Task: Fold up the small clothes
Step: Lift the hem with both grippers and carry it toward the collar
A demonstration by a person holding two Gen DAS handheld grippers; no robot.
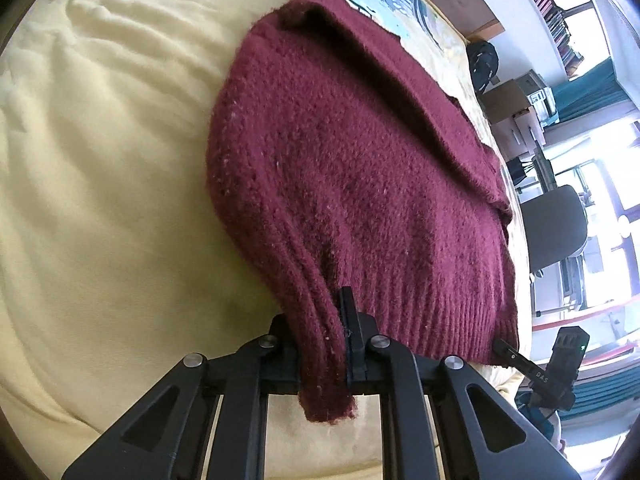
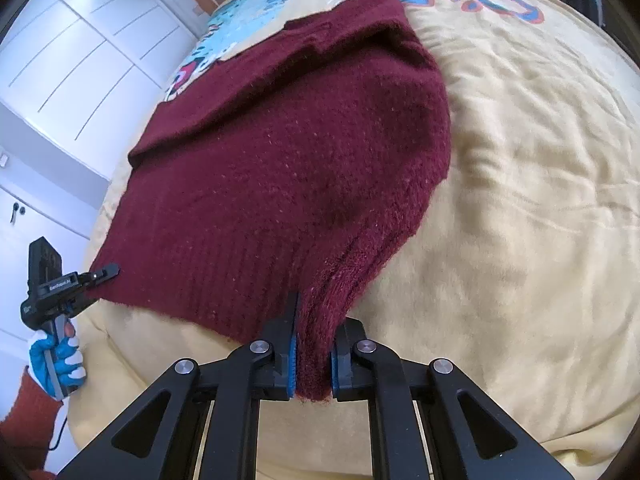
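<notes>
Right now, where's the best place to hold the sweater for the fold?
The ribbed hem corners, from the near edge. The left gripper and right gripper each clamp one, and the sweater lies flat on the blanket beyond.

A dark maroon knit sweater (image 1: 340,168) lies spread on the yellow bed, one side folded inward toward 1 o'clock, ribbed hem nearest at 6 o'clock, its two hem corners lifted and bunched.

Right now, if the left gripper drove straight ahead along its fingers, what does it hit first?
The maroon sweater itself: the left gripper is shut on its ribbed hem corner, and the knit body rises directly ahead. Beyond that lies the yellow blanket; depth is hard to judge.
</notes>
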